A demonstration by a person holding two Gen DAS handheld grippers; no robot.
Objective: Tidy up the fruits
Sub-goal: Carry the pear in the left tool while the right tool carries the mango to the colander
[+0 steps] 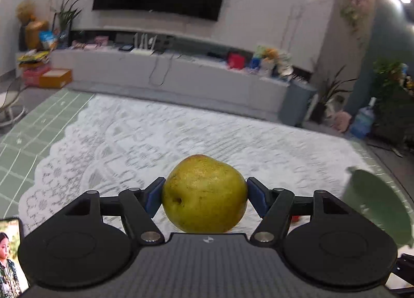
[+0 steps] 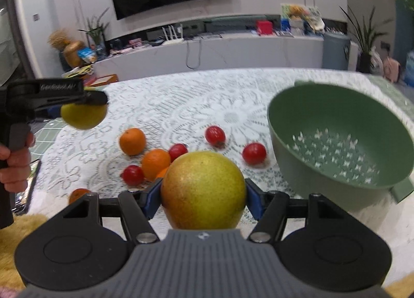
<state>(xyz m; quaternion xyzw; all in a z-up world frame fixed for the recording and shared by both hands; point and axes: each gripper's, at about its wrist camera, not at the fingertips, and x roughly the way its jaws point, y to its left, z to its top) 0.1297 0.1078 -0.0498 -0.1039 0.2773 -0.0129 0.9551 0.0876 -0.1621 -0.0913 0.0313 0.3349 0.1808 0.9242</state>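
My left gripper (image 1: 204,194) is shut on a yellow-green pear (image 1: 204,192) and holds it above the lace tablecloth (image 1: 181,132). It also shows in the right wrist view (image 2: 85,106), at the left, with its pear (image 2: 84,117). My right gripper (image 2: 203,194) is shut on a yellow-red pear (image 2: 203,189), held above the table. The green perforated bowl (image 2: 336,140) sits to the right and holds nothing; its edge shows in the left wrist view (image 1: 375,205). Oranges (image 2: 132,141) (image 2: 156,163) and red cherry tomatoes (image 2: 214,135) (image 2: 254,153) lie on the cloth ahead.
A phone (image 1: 10,256) with a lit screen lies at the table's left front edge. A green grid mat (image 1: 33,127) shows under the lace cloth. A TV cabinet (image 2: 207,50) and plants stand beyond the table.
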